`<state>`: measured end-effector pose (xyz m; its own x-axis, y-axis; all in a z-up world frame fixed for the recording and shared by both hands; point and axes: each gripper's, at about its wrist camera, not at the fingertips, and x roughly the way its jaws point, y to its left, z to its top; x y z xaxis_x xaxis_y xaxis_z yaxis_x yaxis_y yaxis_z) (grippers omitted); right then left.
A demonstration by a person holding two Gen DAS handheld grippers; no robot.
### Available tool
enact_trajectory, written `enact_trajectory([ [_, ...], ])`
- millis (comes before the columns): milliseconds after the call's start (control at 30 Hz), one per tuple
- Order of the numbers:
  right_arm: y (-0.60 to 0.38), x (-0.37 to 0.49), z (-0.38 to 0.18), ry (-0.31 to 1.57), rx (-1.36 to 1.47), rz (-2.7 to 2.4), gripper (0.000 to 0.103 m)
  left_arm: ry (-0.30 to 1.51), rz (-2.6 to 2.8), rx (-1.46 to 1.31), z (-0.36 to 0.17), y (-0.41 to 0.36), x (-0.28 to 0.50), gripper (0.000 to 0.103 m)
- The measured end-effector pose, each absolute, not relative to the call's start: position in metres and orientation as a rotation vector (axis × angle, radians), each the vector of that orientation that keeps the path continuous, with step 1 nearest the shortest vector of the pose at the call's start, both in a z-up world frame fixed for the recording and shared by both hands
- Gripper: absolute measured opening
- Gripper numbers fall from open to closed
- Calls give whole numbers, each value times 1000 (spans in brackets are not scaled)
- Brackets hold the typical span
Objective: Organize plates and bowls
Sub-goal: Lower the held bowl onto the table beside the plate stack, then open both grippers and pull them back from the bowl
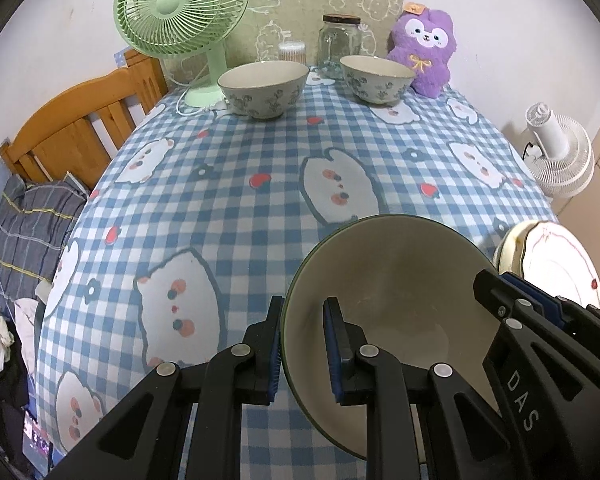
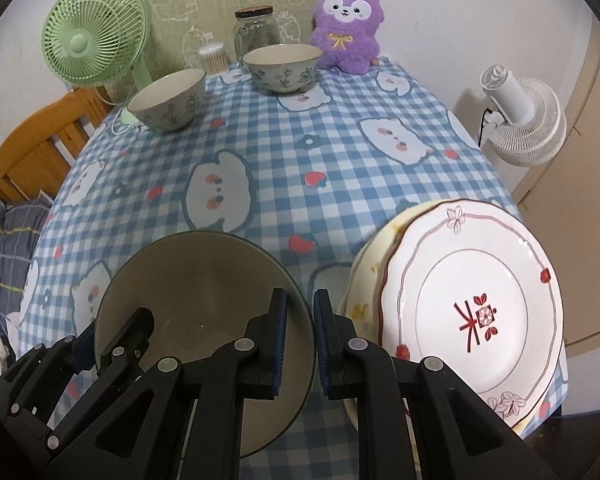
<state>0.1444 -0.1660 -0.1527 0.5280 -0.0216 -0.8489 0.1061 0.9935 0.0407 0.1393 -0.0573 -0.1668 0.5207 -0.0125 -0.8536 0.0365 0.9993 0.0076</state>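
A large dark-rimmed cream bowl sits at the table's near edge; it also shows in the right wrist view. My left gripper straddles its left rim, one finger inside, one outside, with a gap at the rim. My right gripper straddles its right rim, fingers close to it. A white plate with red markings lies on a cream plate to the right. Two floral bowls stand at the far side.
A green fan, a glass jar, a cotton swab tub and a purple plush toy line the back of the checked tablecloth. A white fan stands off the right edge, a wooden bed frame off the left.
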Motion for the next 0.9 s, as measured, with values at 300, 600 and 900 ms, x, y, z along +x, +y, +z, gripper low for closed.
enact_trajectory([
  [300, -165, 141, -152, 1014, 90, -51, 20, 1016, -7, 21, -169, -57, 133, 17],
  [600, -169, 145, -149, 1037, 84, -40, 56, 1040, -23, 24, -168, -63, 135, 39],
  [900, -173, 142, -120, 992, 87, -27, 69, 1023, -31, 17, -148, -62, 137, 68],
])
